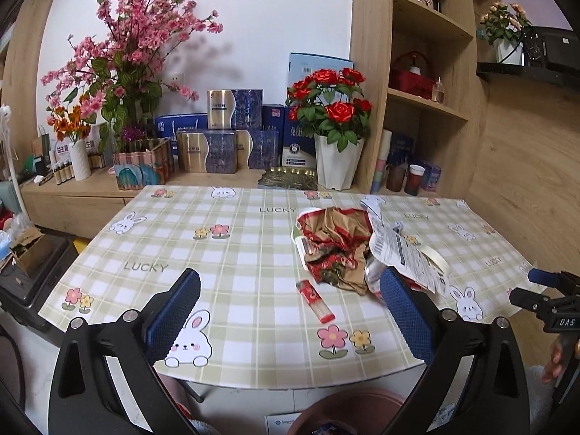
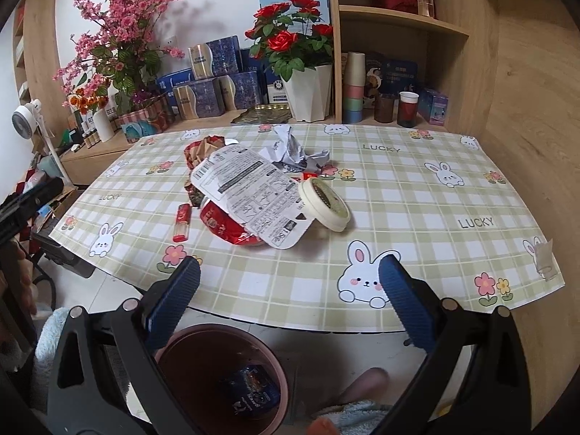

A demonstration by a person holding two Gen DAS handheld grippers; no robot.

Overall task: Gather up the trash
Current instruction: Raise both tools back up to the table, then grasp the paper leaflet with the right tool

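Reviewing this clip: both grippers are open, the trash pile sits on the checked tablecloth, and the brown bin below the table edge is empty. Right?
Not quite: the brown bin is not empty. The right wrist view shows a dark blue wrapper lying inside it. The rest holds.

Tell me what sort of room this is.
Probably a living or dining corner of a home. A table with a bunny-print "LUCKY" cloth stands against wooden shelving holding cups and jars, with artificial flowers and gift boxes on a sideboard, and a waste bin below the table's edge.
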